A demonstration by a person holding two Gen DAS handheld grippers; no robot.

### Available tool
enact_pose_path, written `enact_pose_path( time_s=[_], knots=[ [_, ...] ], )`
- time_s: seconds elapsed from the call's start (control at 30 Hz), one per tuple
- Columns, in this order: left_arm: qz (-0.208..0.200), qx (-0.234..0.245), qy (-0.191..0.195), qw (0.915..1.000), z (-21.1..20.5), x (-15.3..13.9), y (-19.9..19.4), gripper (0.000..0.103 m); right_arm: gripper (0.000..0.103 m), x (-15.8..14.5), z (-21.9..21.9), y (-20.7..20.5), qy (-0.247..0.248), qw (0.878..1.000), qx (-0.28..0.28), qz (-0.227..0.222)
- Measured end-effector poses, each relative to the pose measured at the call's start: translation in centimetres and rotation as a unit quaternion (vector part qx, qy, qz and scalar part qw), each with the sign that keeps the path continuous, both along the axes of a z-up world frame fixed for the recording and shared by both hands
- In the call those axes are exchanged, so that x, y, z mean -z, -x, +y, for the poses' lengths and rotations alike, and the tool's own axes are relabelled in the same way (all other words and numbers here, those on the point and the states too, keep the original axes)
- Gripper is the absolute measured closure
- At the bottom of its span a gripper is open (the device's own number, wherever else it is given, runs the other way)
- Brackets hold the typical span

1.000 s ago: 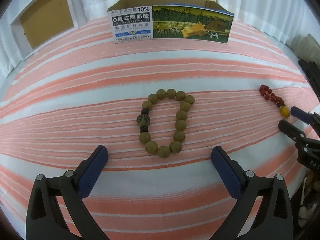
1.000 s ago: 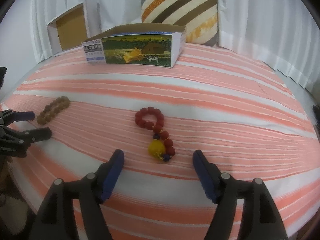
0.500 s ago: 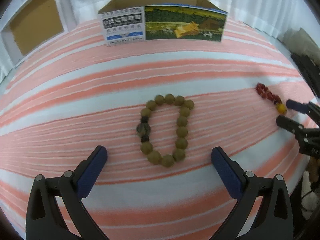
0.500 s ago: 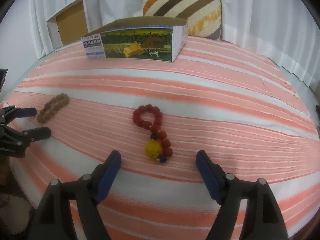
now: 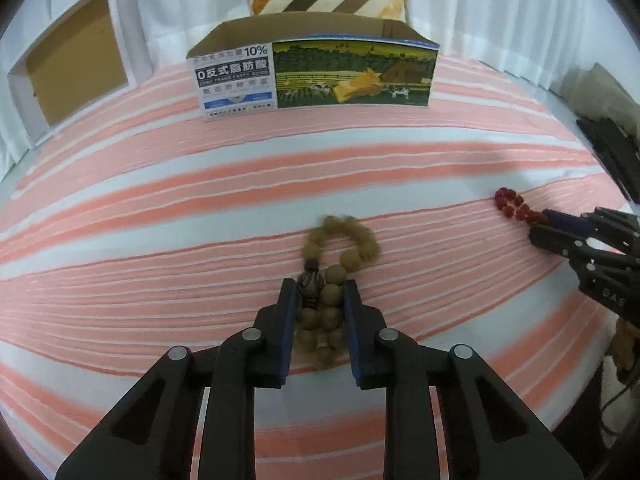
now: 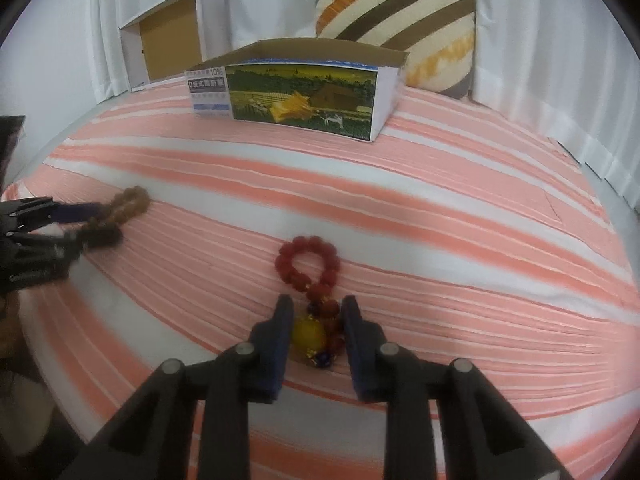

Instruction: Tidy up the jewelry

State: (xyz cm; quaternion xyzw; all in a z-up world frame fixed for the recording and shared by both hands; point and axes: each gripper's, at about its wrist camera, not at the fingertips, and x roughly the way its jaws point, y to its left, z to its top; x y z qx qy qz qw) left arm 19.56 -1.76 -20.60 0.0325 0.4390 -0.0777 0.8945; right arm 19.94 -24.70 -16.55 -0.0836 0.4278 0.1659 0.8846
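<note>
Left wrist view shows the left gripper [image 5: 319, 294] with its blue-padded black fingers closed on the wooden bead bracelet [image 5: 328, 280], pinching the loop flat so two rows of round, matte tan beads and one dark carved bead sit between the pads. The free end of the loop curls toward 12 o'clock on the striped cloth [image 5: 160, 208], a ribbed fabric in salmon and white bands. At 12 o'clock stands an open cardboard box [image 5: 316, 76] printed with a farm scene and a label reading "10%" and "ZERO TRANS FATTY ACIDS". At 3 o'clock the right gripper [image 5: 538, 226] meets the red bead bracelet [image 5: 512, 204].

Right wrist view shows that gripper [image 6: 316, 312] clamped on the red bracelet's near end [image 6: 308, 260], where a smooth yellow bead [image 6: 308, 332] and glossy red beads lie between the fingers. A striped pillow [image 6: 396, 12] leans behind the box.
</note>
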Motion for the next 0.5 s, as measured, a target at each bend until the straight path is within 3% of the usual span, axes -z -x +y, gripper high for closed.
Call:
enact_pose_path(
  time_s=[0.07, 0.1, 0.13, 0.5],
  knots=[
    [0.002, 0.000, 0.016, 0.9999, 0.3, -0.2, 0.2, 0.082, 0.080, -0.5, -0.2, 0.3, -0.013, 1.000, 0.007, 0.000],
    [0.001, -0.003, 0.025, 0.9997, 0.6, -0.4, 0.4, 0.084, 0.097, -0.9, -0.2, 0.6, -0.021, 1.000, 0.009, -0.005],
    [-0.004, -0.003, 0.033, 0.9994, 0.8, -0.9, 0.7, 0.096, 0.103, -1.6, -0.4, 0.9, -0.028, 1.000, 0.013, -0.007],
    [-0.015, -0.004, 0.053, 0.9985, 1.5, -3.3, 1.7, 0.095, 0.103, -4.0, -1.5, 1.3, -0.045, 0.999, 0.016, -0.023]
  ],
)
